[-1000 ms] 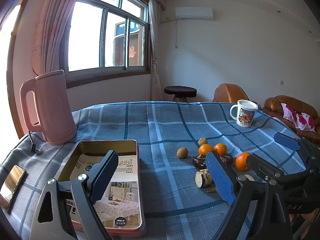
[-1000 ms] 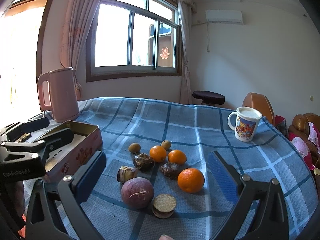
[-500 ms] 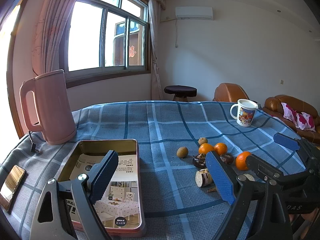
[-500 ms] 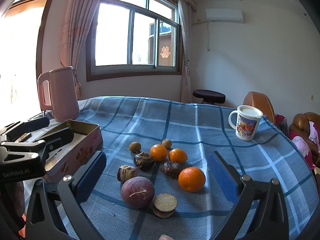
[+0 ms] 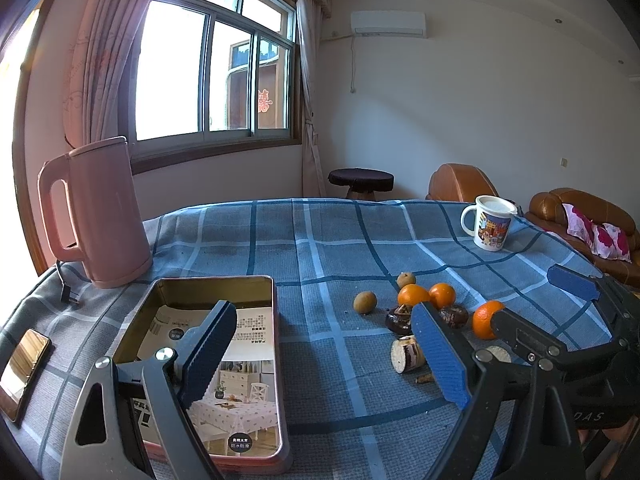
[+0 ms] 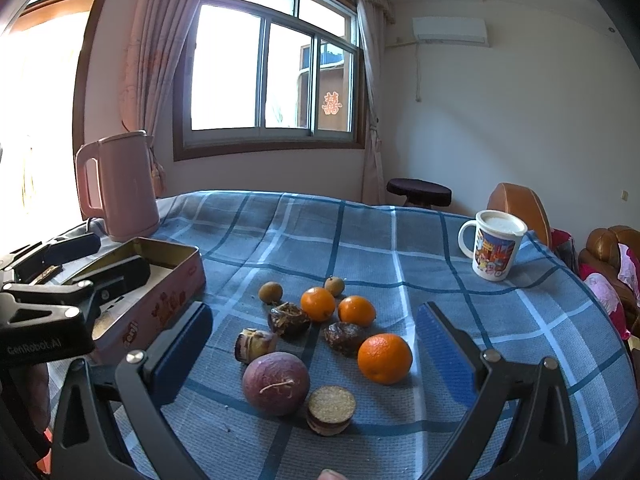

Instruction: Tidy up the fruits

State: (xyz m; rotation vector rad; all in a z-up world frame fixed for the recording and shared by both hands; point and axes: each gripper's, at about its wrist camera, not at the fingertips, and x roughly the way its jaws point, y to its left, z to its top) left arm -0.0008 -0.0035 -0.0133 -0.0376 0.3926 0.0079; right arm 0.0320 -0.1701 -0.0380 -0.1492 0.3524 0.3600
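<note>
In the right wrist view the right gripper point(image 6: 312, 344) fills the lower frame with its jaws spread wide and nothing between them. Just past the jaws, low in the centre, a cut round slice point(image 6: 331, 404) lies touching a purple passion fruit point(image 6: 276, 383). To the right of these sits the largest orange point(image 6: 385, 358), apart from both. Behind them lie a short cut stub point(image 6: 254, 345) and two dark shrivelled fruits point(image 6: 289, 319) point(image 6: 343, 337). Further up the frame are two smaller oranges point(image 6: 317, 303) point(image 6: 356, 311), then two small brown round fruits point(image 6: 270, 292) point(image 6: 334, 286) at the far edge of the cluster. All rest on the blue checked cloth point(image 6: 400, 264) covering the bench.

At the left edge of this view the left gripper point(image 6: 86, 258) hangs over an open pink tin point(image 6: 160, 308).

In the left wrist view the left gripper's point(image 5: 324, 344) jaws stand wide apart and hold nothing. The tin point(image 5: 276, 360) lies at lower left under one jaw, with printed paper point(image 5: 244, 364) inside it and no fruit. A phone point(image 5: 22, 372) lies at the far lower left.

Beyond, a pink kettle point(image 5: 98, 212) stands at middle left and a lidded printed mug point(image 5: 490, 222) at the right of the bench. A dark stool point(image 5: 360, 182) and brown sofa point(image 5: 580, 208) stand behind.
</note>
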